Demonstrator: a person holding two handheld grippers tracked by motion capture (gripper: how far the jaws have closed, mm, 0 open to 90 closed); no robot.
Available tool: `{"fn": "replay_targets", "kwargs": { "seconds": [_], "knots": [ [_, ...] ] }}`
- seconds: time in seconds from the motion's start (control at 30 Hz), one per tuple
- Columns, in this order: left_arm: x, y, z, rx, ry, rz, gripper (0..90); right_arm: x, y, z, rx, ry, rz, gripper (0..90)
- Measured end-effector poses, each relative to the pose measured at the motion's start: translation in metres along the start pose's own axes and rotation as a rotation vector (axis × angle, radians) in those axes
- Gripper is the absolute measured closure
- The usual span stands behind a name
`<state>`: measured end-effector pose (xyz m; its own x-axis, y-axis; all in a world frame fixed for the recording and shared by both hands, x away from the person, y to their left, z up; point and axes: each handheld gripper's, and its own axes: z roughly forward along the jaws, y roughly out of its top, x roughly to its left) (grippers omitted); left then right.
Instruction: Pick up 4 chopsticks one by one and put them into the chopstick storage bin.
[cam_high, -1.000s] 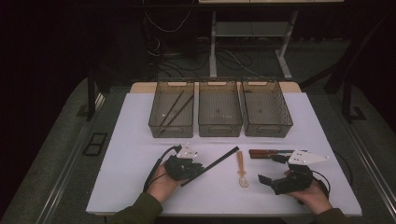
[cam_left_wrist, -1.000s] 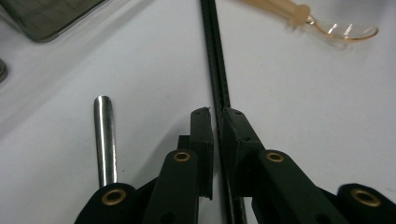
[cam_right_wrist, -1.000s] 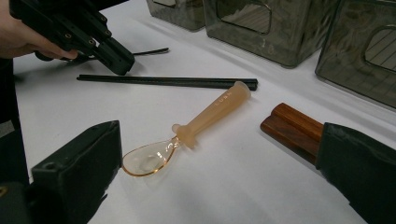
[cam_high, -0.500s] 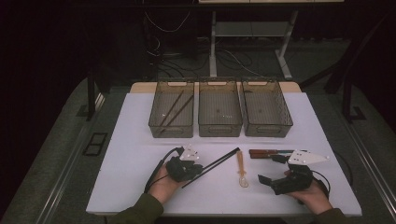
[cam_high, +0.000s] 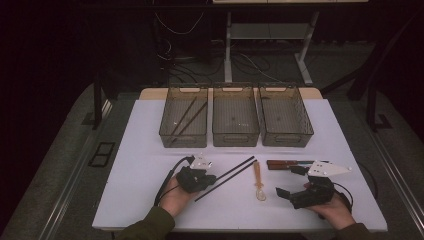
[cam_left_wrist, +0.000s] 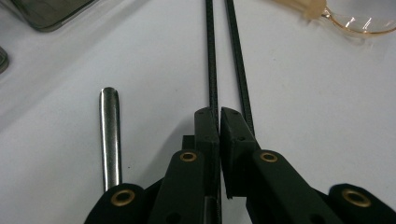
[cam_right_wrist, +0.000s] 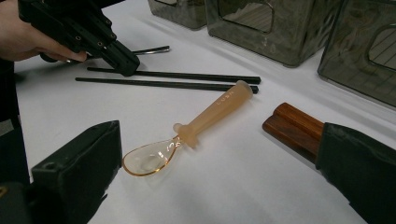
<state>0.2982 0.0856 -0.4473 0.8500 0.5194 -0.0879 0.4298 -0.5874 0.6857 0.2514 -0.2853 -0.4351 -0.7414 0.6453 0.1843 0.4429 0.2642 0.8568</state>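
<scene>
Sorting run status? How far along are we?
Done: two black sticks lie in the left bin. In hand: left gripper shut on one black chopstick. Left: its twin, the amber spoon, the wooden-handled pieces and a metal handle. Right gripper open, empty.

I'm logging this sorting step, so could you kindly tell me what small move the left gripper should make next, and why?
Probably a gentle lift. The left gripper is shut on one thin black chopstick, while its twin black chopstick lies loose beside it on the white table. The left smoked-plastic bin already holds two similar sticks, so carrying it there seems sensible.
</scene>
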Motion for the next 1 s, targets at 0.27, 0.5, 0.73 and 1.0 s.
{"fn": "replay_targets", "kwargs": {
  "seconds": [0.27, 0.5, 0.73, 1.0],
  "knots": [
    [0.000, 0.000, 0.000, -0.006, 0.003, -0.001, 86.1, -0.001, 0.000, 0.000, -0.001, 0.002, 0.003, 0.7],
    [0.001, 0.001, -0.003, -0.021, 0.001, -0.007, 86.1, -0.001, 0.000, 0.000, -0.002, 0.004, 0.005, 0.7],
    [0.004, 0.001, -0.008, -0.047, -0.008, -0.027, 86.1, -0.001, 0.000, 0.000, -0.005, 0.003, 0.007, 0.7],
    [0.005, 0.002, -0.014, -0.071, -0.017, -0.032, 86.1, 0.000, 0.000, -0.001, -0.011, 0.005, 0.013, 0.7]
  ]
}}
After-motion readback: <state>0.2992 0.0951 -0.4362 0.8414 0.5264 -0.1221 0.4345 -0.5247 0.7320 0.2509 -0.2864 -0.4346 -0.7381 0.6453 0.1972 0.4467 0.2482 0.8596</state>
